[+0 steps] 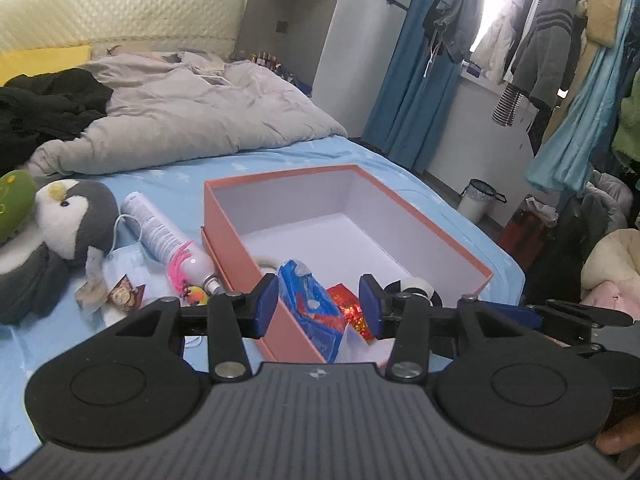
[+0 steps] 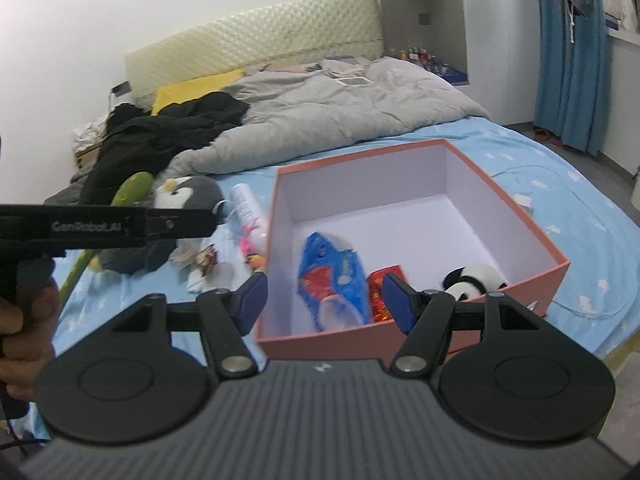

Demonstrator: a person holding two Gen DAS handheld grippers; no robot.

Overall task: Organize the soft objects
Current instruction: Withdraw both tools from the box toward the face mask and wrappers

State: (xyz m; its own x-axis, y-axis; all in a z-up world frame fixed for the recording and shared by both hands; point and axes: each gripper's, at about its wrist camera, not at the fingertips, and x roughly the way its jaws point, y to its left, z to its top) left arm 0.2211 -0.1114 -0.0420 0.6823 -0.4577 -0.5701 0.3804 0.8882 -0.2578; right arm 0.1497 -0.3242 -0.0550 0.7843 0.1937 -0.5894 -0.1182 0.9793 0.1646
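A salmon-pink box [image 1: 420, 216] [image 2: 516, 208] with a white inside stands open on the blue bed sheet. In it lie a blue packet [image 1: 308, 304] [image 2: 332, 280], a red packet [image 1: 348, 304] [image 2: 380, 284] and a small panda plush [image 2: 472, 280]. A grey penguin plush [image 1: 68, 220] [image 2: 188, 196] and a green plush [image 1: 14, 204] [image 2: 132, 192] lie left of the box. My left gripper [image 1: 318, 296] hovers open over the box's near corner, holding nothing. My right gripper [image 2: 325, 292] is open above the box's near wall, also with nothing in it.
A white spray can [image 1: 160, 236], a face mask [image 1: 124, 264], a pink trinket [image 1: 182, 268] and small cards lie between penguin and box. A grey duvet [image 1: 180, 108] and black clothes [image 1: 48, 100] cover the bed's far half. A bin [image 1: 478, 200] and hanging clothes stand right.
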